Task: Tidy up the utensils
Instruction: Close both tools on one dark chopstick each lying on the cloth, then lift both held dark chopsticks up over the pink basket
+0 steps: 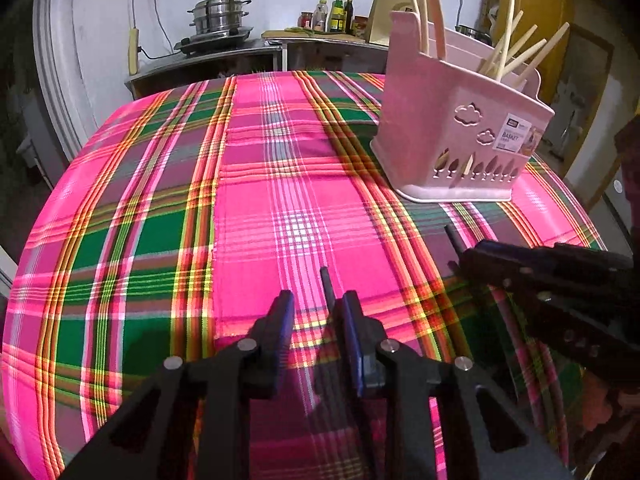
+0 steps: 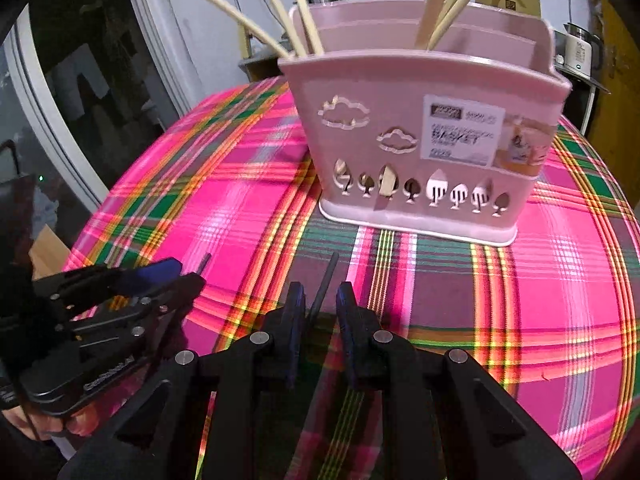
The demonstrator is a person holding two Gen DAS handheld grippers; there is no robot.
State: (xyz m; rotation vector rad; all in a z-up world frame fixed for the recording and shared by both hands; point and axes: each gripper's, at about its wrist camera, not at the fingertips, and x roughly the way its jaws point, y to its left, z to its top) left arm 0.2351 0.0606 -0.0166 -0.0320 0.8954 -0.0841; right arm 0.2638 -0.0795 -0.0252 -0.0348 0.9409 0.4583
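your left gripper (image 1: pixel 316 304) sits bottom centre of its view, jaws apart w/ nothing between, over the plaid cloth (image 1: pixel 160 200). your right gripper (image 2: pixel 320 296) is the same, parted & empty. pink utensil basket (image 2: pixel 420 140) stands upper centre-right of the right view, pale chopsticks (image 2: pixel 296 12) leaning up out of its compartments.

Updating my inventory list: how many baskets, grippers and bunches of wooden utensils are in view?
pink utensil basket: 1
Grippers: 2, left gripper and right gripper
wooden utensil bunches in the basket: 2, one at each end
Total: 5
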